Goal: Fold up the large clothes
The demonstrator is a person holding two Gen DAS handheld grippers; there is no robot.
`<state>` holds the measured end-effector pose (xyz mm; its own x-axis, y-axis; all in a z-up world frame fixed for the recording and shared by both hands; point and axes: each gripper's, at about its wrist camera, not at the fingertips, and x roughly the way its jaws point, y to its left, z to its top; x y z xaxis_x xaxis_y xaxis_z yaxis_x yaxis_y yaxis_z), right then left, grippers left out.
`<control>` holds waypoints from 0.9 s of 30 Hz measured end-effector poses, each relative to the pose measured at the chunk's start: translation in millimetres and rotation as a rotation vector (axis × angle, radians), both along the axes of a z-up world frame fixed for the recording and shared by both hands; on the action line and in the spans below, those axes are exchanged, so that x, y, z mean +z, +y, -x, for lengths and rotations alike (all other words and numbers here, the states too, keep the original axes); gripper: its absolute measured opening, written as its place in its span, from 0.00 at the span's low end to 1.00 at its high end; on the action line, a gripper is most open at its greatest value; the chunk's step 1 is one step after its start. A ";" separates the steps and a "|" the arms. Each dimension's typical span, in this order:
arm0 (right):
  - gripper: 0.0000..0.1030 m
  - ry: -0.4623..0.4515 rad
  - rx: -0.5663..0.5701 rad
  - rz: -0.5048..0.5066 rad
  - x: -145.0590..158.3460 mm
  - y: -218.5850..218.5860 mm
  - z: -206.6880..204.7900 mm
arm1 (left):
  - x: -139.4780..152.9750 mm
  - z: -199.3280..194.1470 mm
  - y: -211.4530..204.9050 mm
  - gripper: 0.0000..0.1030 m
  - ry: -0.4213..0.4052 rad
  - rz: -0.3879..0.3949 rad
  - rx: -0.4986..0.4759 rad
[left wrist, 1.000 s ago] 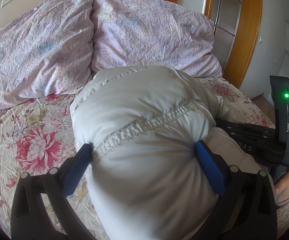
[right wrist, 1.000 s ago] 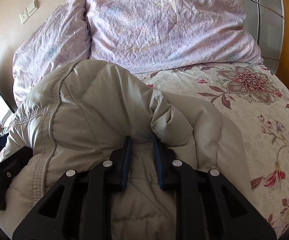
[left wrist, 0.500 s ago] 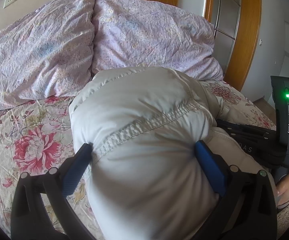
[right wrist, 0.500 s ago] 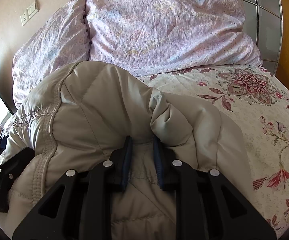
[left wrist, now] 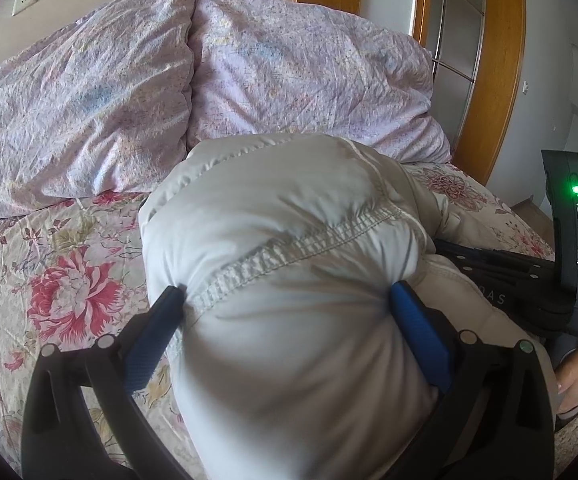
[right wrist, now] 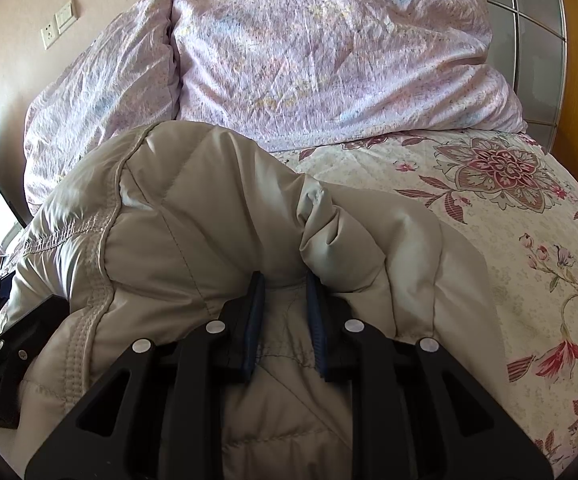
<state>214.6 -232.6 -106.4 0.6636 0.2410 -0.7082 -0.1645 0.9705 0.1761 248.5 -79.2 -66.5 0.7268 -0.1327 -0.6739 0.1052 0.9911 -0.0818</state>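
The left gripper (left wrist: 289, 300) is spread wide yet filled: its blue pads (left wrist: 417, 336) press into both sides of a thick bunched roll of the pale puffy jacket (left wrist: 281, 240), along a stitched seam. The right gripper (right wrist: 285, 296) has its jaws drawn close together, pinching a thinner fold of the same jacket (right wrist: 193, 216) just beside a puckered sleeve ridge. The jacket lies heaped on the flowered bed (right wrist: 509, 208), near the two lilac pillows (left wrist: 89, 100).

The step looks like carrying a doubled-over section across to make the fold. To do it well, both grips should move together at even height, so the slippery padded cloth neither sags between them nor twists. The left hold seems the weaker one, being bulky; steady squeeze matters there. Set down flat, then let go.
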 end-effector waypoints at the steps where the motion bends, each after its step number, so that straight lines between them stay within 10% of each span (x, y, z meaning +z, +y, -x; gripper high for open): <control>1: 0.20 -0.001 0.000 0.001 -0.3 -0.2 0.2 | 1.4 0.1 -0.2 0.98 0.001 -0.006 0.002; 13: 0.21 -0.033 -0.002 -0.041 53.8 -3.6 30.8 | 46.6 13.0 28.4 0.98 -0.012 -0.029 0.082; 27: 0.20 0.018 -0.002 -0.014 5.9 -12.6 21.0 | 5.4 -7.4 -0.1 0.98 0.063 -0.035 0.031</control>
